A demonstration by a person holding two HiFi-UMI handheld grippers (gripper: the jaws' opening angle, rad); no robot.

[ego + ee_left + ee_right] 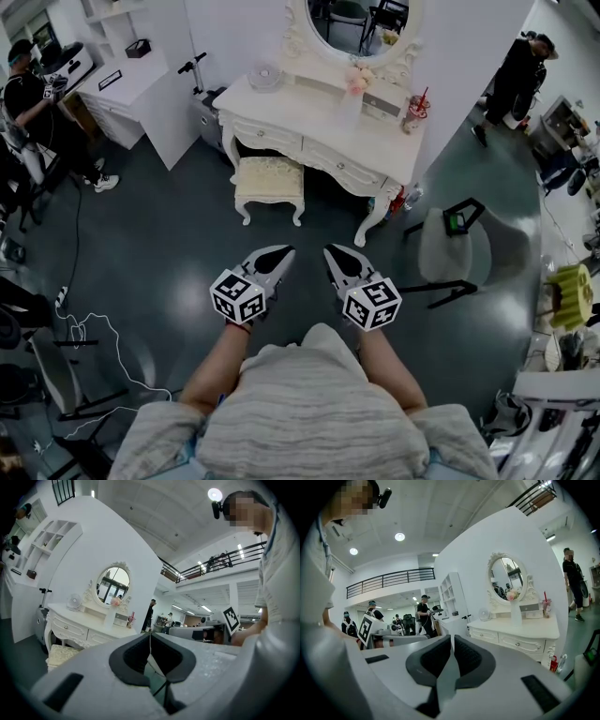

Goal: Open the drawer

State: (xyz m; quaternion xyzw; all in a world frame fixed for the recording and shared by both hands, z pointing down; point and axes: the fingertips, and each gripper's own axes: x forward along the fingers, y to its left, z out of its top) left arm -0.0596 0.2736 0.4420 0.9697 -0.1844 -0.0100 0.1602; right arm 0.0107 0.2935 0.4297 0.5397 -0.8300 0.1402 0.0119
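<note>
A white dressing table (281, 108) stands against the far wall, with drawers along its front, one at the left (267, 138) and one at the right (345, 167). Both drawers look closed. My left gripper (281, 251) and right gripper (334, 251) hover side by side over the dark floor, well short of the table, both shut with nothing in them. In the left gripper view the shut gripper (150, 634) points past the table's drawers (70, 629), which lie to the left. From the right gripper (452, 637) the drawers (520, 644) show to the right.
A cream stool (269, 183) stands under the table. A grey chair (450, 248) is at the right. A vase of flowers (354, 94), a pink cup (414, 114) and a small fan (262, 75) stand on the tabletop. Cables (94, 333) trail over the floor. People stand at far left (33, 103) and far right (516, 75).
</note>
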